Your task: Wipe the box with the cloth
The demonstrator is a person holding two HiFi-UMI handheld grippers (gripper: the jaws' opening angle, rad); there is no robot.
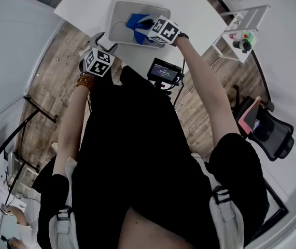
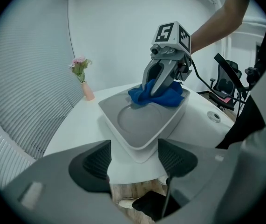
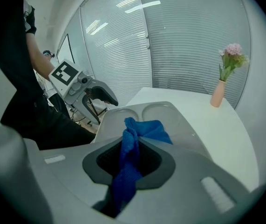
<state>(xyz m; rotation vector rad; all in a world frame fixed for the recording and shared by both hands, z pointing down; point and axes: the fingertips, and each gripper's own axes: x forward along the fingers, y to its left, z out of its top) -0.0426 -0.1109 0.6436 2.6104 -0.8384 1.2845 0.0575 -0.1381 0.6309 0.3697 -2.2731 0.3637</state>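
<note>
A shallow grey box [image 1: 121, 15] lies on the white table [image 1: 90, 1]; round recesses show in its surface [image 2: 139, 125]. My right gripper [image 1: 146, 27] is shut on a blue cloth [image 1: 137, 22], which it presses on the box's right side. In the right gripper view the cloth [image 3: 132, 146] runs up between the jaws of that gripper [image 3: 129, 160] and bunches on the box [image 3: 163, 112]. My left gripper [image 2: 133, 155] hangs open at the table's near edge, just short of the box's corner, with nothing between its jaws. The cloth [image 2: 157, 96] also shows in the left gripper view.
A pink vase with flowers [image 2: 87, 90] stands at the table's far side. A round cable hole [image 2: 213, 116] sits in the table right of the box. A small screen on a stand [image 1: 163, 70], a white shelf unit [image 1: 241, 27] and an office chair [image 1: 272, 131] are nearby.
</note>
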